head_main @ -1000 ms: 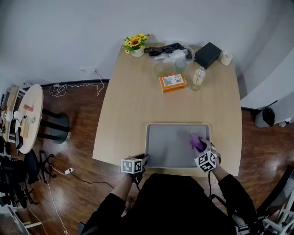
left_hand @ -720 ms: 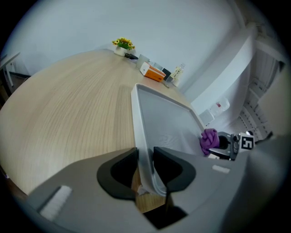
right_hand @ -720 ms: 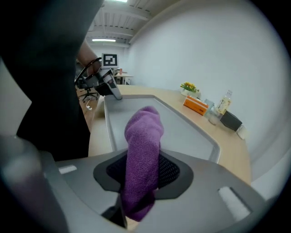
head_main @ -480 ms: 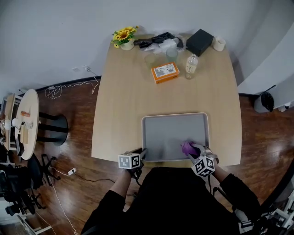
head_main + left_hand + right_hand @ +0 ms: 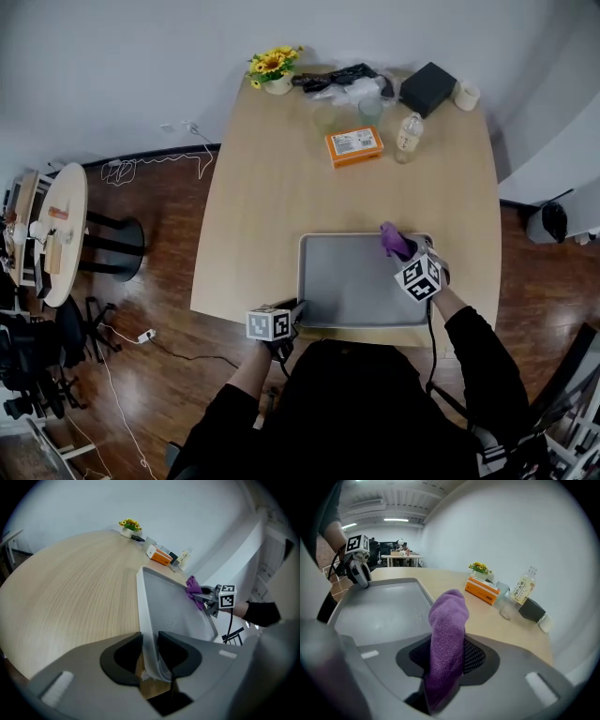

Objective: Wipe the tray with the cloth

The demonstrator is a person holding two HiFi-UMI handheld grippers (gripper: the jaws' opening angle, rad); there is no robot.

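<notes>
Two grippers noted, each closed on something. On the left gripper [image 5: 150, 654] the jaws are clamped on the rim of the tray [image 5: 347, 281] at its near left corner. On the right gripper [image 5: 449, 660] the jaws are pinched tight on the purple cloth [image 5: 448, 630], which sticks out past the fingertips over the tray's far right corner. Contact with the tray cannot be confirmed. The tray lies flat along the near edge of the desk [image 5: 267, 211], towards the right corner. An orange box [image 5: 354, 146] and a bottle [image 5: 407, 137] stand well apart from it, near the far edge.
</notes>
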